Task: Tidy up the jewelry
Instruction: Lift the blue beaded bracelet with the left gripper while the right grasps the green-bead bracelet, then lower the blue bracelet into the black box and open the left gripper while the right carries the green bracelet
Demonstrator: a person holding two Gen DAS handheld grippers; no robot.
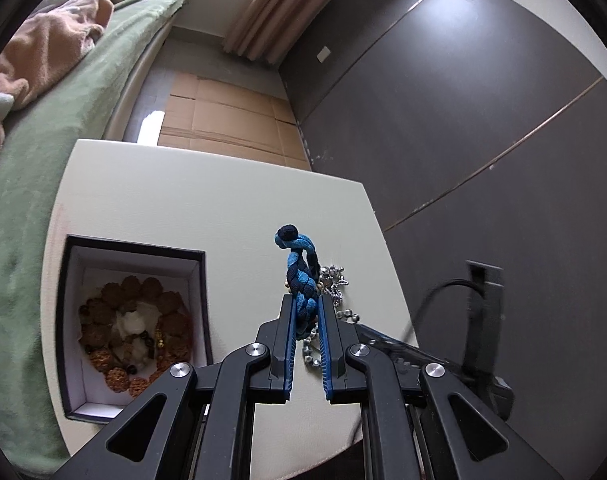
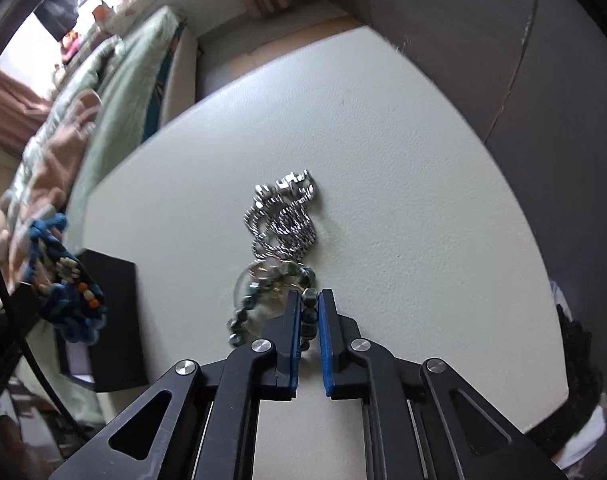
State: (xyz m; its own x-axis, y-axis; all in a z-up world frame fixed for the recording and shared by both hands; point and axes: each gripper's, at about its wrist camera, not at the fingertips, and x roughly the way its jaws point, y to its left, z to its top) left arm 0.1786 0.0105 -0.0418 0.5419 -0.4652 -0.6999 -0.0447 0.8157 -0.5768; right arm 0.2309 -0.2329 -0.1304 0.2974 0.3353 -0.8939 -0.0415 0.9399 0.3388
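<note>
Left wrist view: left gripper clamped on blue braided bracelet, raised above white table, right of open box.

Right wrist view: right gripper pinching dark bead bracelet on table, silver chain just beyond.

Bed with green cover beside white table; cardboard sheets on floor; curtain behind.

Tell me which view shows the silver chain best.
The right wrist view: the silver chain lies whole and unobstructed on the table, beyond the right gripper. In the left wrist view, the left gripper and braided bracelet hide most of it.
</note>
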